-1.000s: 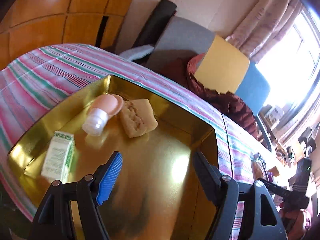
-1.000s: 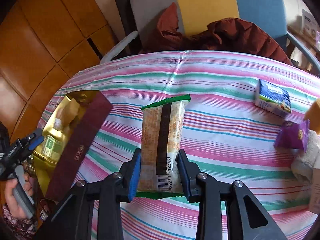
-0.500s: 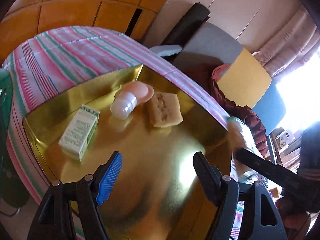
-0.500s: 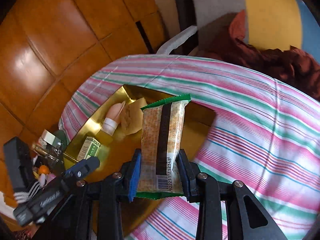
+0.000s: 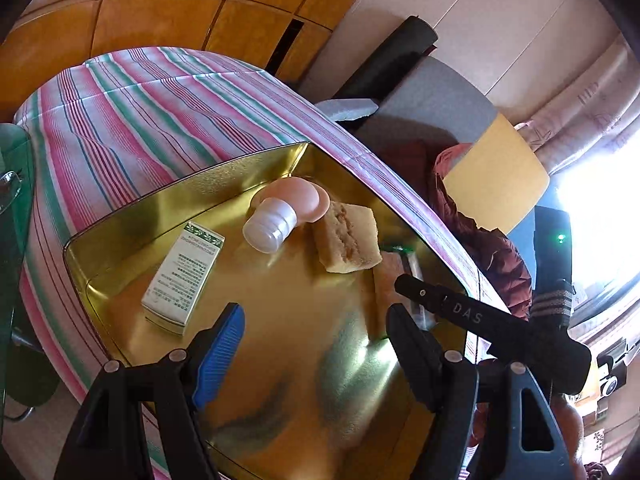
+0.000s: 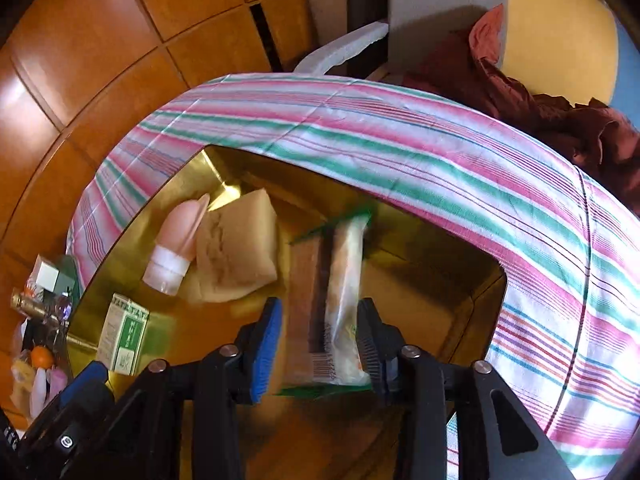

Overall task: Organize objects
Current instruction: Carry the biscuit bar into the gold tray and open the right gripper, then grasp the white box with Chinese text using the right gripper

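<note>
A gold tray (image 5: 180, 196) on the striped cloth holds a pink bottle with a white cap (image 5: 280, 216), a wrapped cake slice (image 5: 348, 236) and a white-and-green box (image 5: 184, 272). My left gripper (image 5: 316, 314) hangs open over the tray's bare floor, nothing between its fingers. My right gripper (image 6: 320, 308) is above the tray (image 6: 460, 280) and its jaws are opening. The long snack packet (image 6: 328, 300) sits between them, tilted and blurred, with a gap at the blue pad. Its far end shows in the left wrist view as the snack packet (image 5: 394, 276), beside the right gripper's fingers (image 5: 460, 308).
The striped tablecloth (image 6: 400, 140) surrounds the tray. A chair with a dark red cloth (image 6: 540, 100) stands behind the table. Small clutter (image 6: 40, 320) lies off the tray's left side. A green glass surface (image 5: 12, 200) is at the left edge.
My right gripper carried the snack packet from mid-table to above the tray, then its jaws widened and the packet tilted. The right gripper came into the left wrist view.
</note>
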`<state>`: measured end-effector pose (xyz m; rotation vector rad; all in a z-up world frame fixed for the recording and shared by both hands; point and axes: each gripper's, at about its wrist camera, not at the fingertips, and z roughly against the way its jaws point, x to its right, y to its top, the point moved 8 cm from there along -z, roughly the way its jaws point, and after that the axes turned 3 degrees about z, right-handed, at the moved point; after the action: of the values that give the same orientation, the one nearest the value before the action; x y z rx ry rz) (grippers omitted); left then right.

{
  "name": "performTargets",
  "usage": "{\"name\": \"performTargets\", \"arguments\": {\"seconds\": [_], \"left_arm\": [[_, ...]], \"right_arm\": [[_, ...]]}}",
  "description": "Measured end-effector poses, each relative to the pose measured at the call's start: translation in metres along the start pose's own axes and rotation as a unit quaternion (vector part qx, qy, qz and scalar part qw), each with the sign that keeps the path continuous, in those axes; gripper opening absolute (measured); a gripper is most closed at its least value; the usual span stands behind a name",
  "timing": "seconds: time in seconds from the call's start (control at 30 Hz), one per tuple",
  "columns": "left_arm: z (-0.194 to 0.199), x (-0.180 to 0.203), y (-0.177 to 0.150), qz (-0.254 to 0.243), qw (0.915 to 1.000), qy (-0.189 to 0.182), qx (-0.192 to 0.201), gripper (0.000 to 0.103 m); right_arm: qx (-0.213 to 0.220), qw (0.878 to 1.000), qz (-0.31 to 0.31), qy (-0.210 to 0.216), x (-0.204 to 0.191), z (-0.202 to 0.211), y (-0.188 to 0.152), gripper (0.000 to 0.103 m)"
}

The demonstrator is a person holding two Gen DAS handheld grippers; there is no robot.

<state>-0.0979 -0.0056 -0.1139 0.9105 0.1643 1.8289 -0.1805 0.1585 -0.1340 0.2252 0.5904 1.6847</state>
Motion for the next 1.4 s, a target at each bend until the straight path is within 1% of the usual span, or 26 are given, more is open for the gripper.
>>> {"name": "performTargets", "arguments": {"seconds": [0.07,0.13,0.2,0.3,0.47,0.53,0.63,0.77,0.97,1.07,1.2,1.3,1.4], "left_arm": [[0.0,-0.001,0.0,0.0,1.0,0.002,0.001,0.074],[0.0,0.0,-0.001,0.0,1.0,0.001,0.001,0.074],[0.0,0.001,-0.002,-0.002,1.0,0.001,0.001,0.074],[0.0,0.006,-0.005,-0.01,0.9999,-0.001,0.0,0.074],[0.0,0.017,-0.012,-0.027,0.9996,-0.012,-0.004,0.074],[0.0,0.022,-0.016,-0.034,0.9993,-0.018,-0.007,0.074],[0.002,0.029,-0.019,-0.046,0.9987,-0.022,-0.005,0.074],[0.003,0.041,-0.026,-0.064,0.9974,-0.031,-0.006,0.074],[0.006,0.065,-0.044,-0.111,0.9926,-0.047,-0.013,0.074],[0.007,0.083,-0.057,-0.148,0.9865,-0.066,-0.025,0.074],[0.016,0.108,-0.079,-0.201,0.975,-0.092,-0.021,0.074],[0.021,0.125,-0.096,-0.234,0.9651,-0.114,-0.024,0.074],[0.022,0.135,-0.114,-0.254,0.9583,-0.126,-0.034,0.074]], "right_arm": [[0.01,1.0,-0.001,0.004,0.0,0.006,0.0,0.044],[0.024,1.0,-0.001,0.006,0.0,0.015,-0.003,0.05],[0.04,0.999,-0.004,0.019,-0.001,0.025,-0.005,0.053],[0.059,0.998,0.002,0.023,-0.005,0.039,-0.009,0.055],[0.075,0.997,0.007,0.034,-0.012,0.062,-0.018,0.059],[0.083,0.996,0.014,0.031,-0.014,0.072,-0.024,0.059],[0.093,0.995,0.023,0.013,-0.01,0.086,-0.032,0.061],[0.105,0.994,0.013,0.008,0.005,0.104,-0.047,0.062],[0.096,0.995,-0.016,-0.014,0.046,0.12,-0.081,0.062],[0.083,0.995,-0.033,-0.032,0.075,0.127,-0.105,0.062],[0.072,0.992,-0.066,-0.076,0.128,0.146,-0.142,0.062],[0.08,0.984,-0.113,-0.115,0.179,0.175,-0.169,0.063],[0.109,0.965,-0.172,-0.165,0.236,0.216,-0.192,0.063]]}}
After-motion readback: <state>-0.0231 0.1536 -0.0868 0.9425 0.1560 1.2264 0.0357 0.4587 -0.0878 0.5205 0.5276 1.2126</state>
